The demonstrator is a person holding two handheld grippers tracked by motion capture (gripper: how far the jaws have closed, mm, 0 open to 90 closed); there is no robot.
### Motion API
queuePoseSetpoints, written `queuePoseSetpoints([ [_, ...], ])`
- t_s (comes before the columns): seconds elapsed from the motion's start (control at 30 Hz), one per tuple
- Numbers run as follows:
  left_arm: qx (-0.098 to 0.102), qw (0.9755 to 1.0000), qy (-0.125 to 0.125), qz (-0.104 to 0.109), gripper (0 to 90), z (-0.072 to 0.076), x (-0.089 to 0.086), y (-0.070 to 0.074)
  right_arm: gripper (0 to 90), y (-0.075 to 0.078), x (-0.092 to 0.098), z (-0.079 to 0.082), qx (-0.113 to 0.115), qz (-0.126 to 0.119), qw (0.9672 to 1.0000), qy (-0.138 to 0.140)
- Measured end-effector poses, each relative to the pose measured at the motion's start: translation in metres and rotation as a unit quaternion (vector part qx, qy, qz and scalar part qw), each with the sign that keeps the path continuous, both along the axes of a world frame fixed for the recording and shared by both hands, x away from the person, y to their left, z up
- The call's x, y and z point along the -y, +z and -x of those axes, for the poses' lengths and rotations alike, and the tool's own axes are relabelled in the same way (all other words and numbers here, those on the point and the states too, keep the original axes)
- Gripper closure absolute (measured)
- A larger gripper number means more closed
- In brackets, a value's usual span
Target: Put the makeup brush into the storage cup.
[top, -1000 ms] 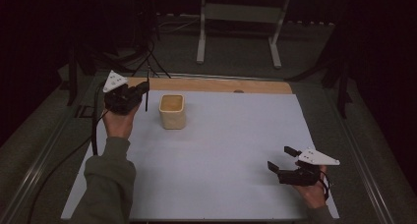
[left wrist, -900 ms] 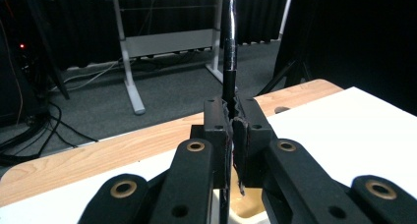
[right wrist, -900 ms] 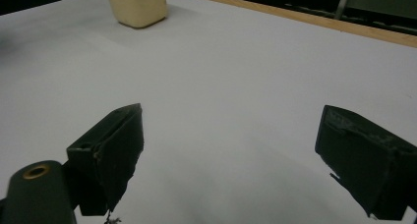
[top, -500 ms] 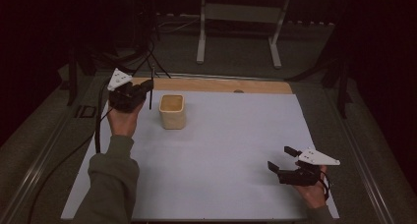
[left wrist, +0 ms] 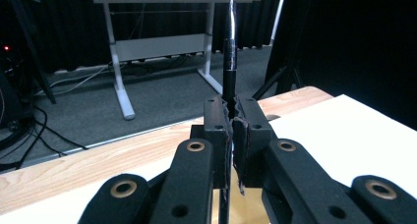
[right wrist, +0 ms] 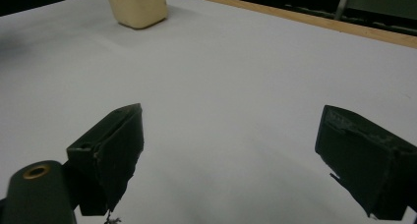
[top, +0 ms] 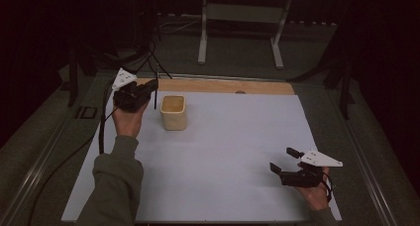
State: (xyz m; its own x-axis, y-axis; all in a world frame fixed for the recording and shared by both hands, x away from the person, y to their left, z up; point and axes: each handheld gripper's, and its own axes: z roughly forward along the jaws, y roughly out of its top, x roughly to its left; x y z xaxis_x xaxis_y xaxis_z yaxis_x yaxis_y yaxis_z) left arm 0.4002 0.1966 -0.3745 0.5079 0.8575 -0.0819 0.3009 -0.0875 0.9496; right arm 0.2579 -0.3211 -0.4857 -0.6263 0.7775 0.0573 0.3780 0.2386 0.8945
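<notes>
Fingers of the left gripper (top: 148, 89) are clamped tight on a thin black pen (left wrist: 229, 71), which stands upright between them, its shaft rising above the pads and a short end poking out below; fingers of the right gripper (top: 283, 159) stand wide apart with nothing between them, low over the near right part of the sheet. From largest to smallest: the tabletop (top: 218, 85) shows as a strip of pale wood along the far edge; a big white sheet (top: 237, 151) covers nearly all of it; a cream cup (top: 173, 112) sits on the far left part of the sheet, open at the top, just to the right of the left gripper and well apart from the right one; the pen hangs close beside the cup's far left rim, above the sheet, not touching the cup. A green sleeve (top: 116, 186) reaches in from the near left edge; the right hand (top: 313, 194) rests at the near right corner.
</notes>
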Motion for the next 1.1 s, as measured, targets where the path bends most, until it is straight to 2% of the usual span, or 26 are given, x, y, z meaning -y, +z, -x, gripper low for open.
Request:
queuePoseSetpoints([
  [1.1,-0.006,0.9999,-0.004,0.014,85.8,-0.011,0.014,-0.007,10.9,0.000,0.001,0.000,-0.001,-0.002,1.0000,0.000],
])
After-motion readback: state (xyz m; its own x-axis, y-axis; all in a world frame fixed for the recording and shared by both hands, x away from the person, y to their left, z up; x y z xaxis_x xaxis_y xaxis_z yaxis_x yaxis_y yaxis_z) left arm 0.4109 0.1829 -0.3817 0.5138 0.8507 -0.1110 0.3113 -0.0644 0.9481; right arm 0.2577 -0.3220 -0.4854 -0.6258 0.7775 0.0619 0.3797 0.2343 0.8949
